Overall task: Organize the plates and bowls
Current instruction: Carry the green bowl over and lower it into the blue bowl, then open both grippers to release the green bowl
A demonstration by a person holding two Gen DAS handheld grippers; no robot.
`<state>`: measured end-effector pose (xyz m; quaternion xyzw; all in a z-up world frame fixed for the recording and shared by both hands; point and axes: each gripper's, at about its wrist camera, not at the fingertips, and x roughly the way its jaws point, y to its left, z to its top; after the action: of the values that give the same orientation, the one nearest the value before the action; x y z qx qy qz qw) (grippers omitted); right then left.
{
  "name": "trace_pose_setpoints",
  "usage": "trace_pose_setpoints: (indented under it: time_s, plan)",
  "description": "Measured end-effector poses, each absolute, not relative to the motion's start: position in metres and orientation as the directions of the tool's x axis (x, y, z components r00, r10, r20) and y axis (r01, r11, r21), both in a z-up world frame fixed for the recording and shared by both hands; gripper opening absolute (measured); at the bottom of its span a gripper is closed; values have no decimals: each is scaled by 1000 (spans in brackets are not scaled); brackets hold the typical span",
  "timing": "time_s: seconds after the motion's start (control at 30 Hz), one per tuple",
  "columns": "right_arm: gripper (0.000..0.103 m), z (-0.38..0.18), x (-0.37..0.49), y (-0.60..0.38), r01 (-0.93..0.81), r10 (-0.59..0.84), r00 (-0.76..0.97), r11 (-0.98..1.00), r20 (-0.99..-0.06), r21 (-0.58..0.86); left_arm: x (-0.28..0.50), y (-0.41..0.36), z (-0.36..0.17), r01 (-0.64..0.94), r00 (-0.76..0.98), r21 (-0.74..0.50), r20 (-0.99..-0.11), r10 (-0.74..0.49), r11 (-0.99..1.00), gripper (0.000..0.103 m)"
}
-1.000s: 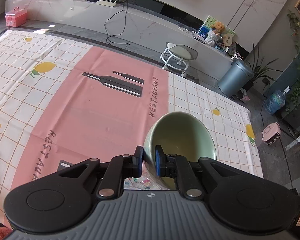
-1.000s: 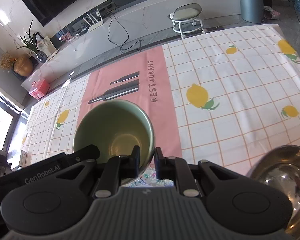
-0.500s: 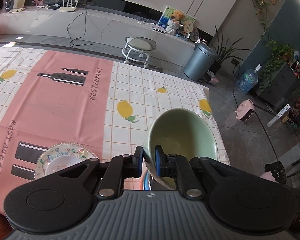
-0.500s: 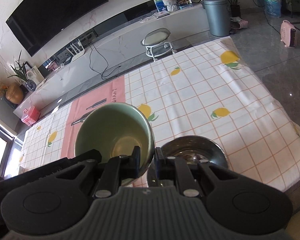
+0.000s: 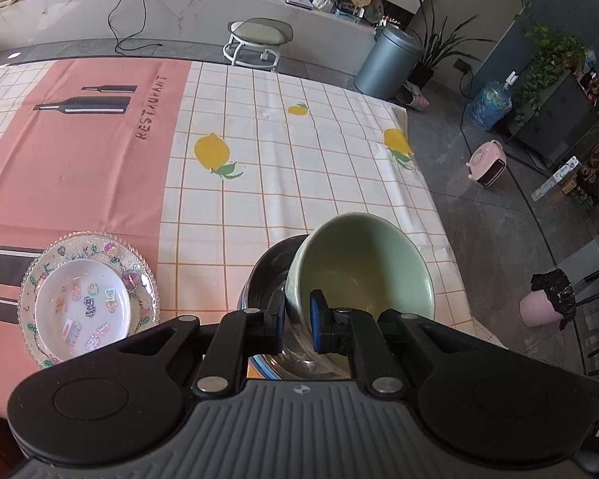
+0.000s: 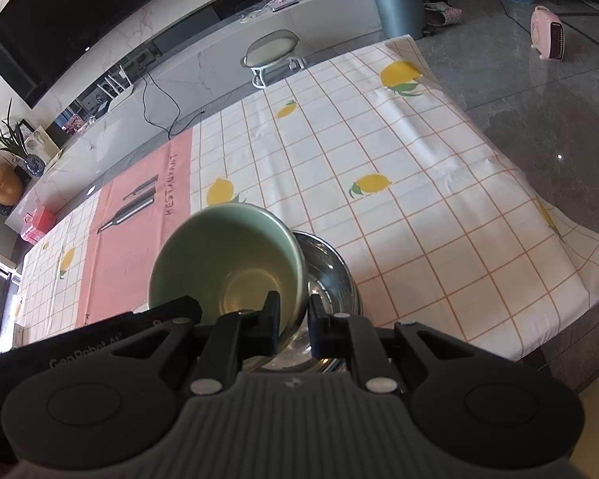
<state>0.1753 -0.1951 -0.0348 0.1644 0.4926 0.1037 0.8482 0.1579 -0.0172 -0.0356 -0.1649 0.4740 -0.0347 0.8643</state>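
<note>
A pale green ceramic bowl (image 5: 363, 267) is held between both grippers. My left gripper (image 5: 297, 319) is shut on its left rim, and my right gripper (image 6: 293, 325) is shut on its right rim. The green bowl (image 6: 227, 263) hangs tilted just above a steel bowl (image 5: 267, 279) that sits near the table's front right; the steel bowl also shows in the right wrist view (image 6: 331, 275). A patterned glass plate (image 5: 139, 275) with a small white dish (image 5: 82, 307) on it lies to the left.
The table carries a lemon-check cloth with a pink centre strip (image 5: 80, 151). Its right edge (image 5: 431, 195) drops to the grey floor. A stool (image 5: 259, 36), a bin (image 5: 387, 60) and a pink heater (image 5: 487, 163) stand on the floor beyond.
Both grippers have carried the green bowl to the right and lower, from over the patterned plate to just above the steel bowl. Both grips stayed shut.
</note>
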Motion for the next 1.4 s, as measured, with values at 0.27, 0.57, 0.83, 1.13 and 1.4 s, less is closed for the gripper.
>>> trace_pose_setpoints:
  time_s: [0.27, 0.57, 0.83, 1.13, 1.4]
  plan:
    - [12, -57, 186, -194, -21, 343, 436, 928, -832, 371, 166, -24, -48, -63, 486, -264, -850, -201, 963, 14]
    - [12, -66, 196, -191, -56, 325, 401, 942, -856, 331, 171, -36, -50, -3, 455, -184, -875, -162, 983, 16]
    - [11, -68, 200, -183, -84, 283, 405, 958, -869, 273, 175, -41, -52, 34, 450, -136, -882, -137, 990, 18]
    - [10, -67, 205, -178, -110, 248, 411, 969, -877, 223, 172, -40, -39, 46, 501, -109, -858, -117, 993, 20]
    - [23, -58, 202, -173, -123, 234, 440, 972, -867, 201, 171, -27, -28, 32, 523, -173, -836, -165, 984, 29]
